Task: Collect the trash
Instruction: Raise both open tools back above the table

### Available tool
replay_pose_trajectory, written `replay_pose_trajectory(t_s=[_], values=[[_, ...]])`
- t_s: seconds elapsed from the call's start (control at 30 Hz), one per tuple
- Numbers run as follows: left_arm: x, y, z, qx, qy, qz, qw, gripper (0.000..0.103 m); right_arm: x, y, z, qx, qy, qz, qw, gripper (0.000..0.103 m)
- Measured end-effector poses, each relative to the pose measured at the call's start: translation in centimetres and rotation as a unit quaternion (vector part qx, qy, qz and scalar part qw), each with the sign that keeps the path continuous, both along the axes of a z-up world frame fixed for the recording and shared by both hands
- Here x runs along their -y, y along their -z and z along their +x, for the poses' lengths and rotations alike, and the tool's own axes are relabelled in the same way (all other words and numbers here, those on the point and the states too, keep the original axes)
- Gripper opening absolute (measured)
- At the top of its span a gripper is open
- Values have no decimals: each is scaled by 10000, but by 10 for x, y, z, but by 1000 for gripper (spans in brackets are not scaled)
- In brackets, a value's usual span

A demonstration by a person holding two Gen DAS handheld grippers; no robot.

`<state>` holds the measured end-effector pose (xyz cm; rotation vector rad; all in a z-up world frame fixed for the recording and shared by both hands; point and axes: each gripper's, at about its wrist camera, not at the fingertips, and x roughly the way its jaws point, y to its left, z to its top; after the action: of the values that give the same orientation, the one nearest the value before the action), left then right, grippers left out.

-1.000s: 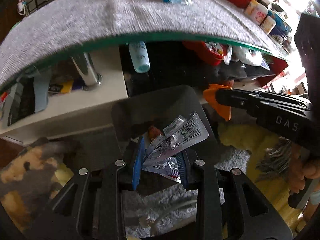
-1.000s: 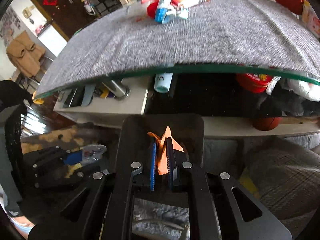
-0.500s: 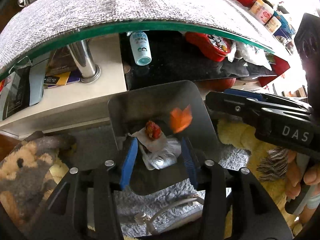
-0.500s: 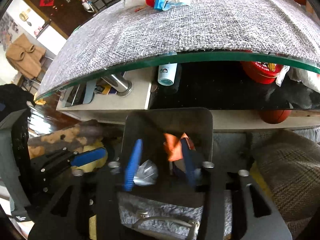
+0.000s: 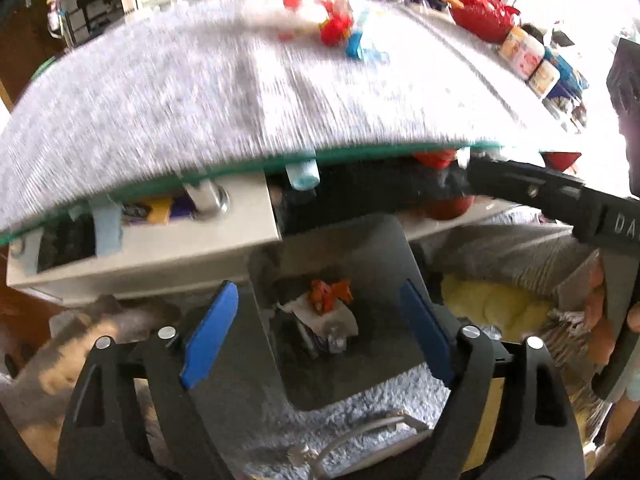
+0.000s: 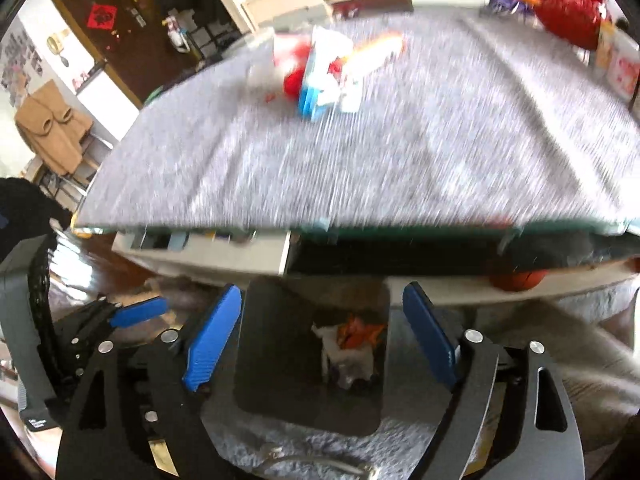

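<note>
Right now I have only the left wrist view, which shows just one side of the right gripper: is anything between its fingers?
Observer: No. The right gripper is opening, with nothing between its fingers; below them sits the dark square plastic bin.
Operator: And what is off to the left of the grey-covered table?
Observer: A tan coat hangs on the wall, near a dark wooden door.
</note>
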<state>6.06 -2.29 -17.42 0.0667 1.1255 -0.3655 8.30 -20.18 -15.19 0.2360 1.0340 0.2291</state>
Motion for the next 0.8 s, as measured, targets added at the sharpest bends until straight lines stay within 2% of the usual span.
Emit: replay_pose_trajectory(t_s=[0.27,0.43,0.67,0.73,0.8], values=[[-4,-33,31,355,-38,94,9993,81,10,-31,33,371,68,-264,9989,87],[0,-51,58,540,20,131,9985,81,13,-38,57,463,62,-344,9983,87],[9,-58,93,627,81,133,9979,81,13,-42,87,554,65,-251,9981,85],[12,-57,104,622,108,125,9979,81,8,-41,97,554,-13,-227,9982,76],[14,-55,112,597,148,112,9980,81,2,-39,110,558,-77,-183,9982,56]])
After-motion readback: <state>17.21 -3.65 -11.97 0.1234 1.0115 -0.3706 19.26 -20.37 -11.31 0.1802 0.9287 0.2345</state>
